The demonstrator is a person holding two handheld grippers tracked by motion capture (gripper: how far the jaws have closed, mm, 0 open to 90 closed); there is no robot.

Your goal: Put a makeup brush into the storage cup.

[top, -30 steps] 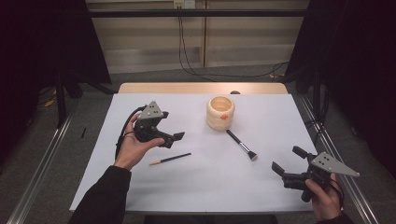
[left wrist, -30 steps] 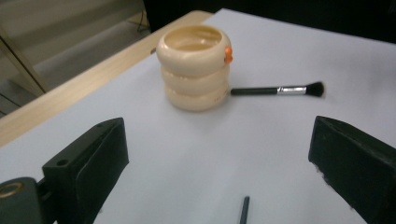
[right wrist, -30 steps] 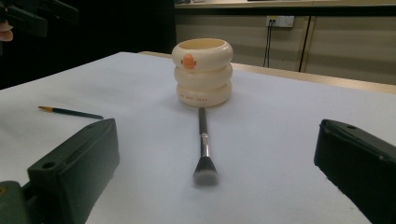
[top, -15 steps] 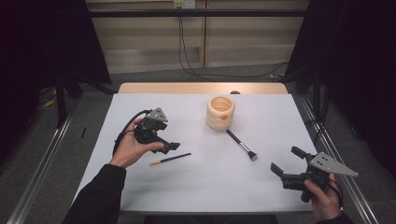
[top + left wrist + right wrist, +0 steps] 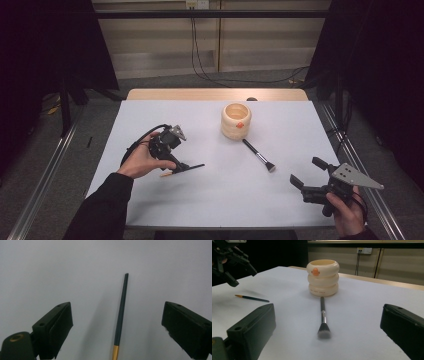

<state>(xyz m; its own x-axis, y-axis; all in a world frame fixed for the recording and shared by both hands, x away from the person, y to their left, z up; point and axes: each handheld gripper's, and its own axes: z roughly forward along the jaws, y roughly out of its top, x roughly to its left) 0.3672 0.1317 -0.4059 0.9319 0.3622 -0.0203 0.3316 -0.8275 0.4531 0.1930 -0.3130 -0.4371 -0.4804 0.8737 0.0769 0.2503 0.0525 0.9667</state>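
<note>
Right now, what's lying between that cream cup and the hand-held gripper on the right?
A makeup brush lies between the cream cup and the right hand-held gripper, bristles toward the gripper, seen in the high view.

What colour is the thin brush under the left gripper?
Dark green handle with a gold band, clearest in the left gripper view: thin brush.

Legible markings in the scene.
One line of small dark print runs along the lowest ring of the cream holder [image 5: 323, 277]; its letters are too blurred to read.
</note>
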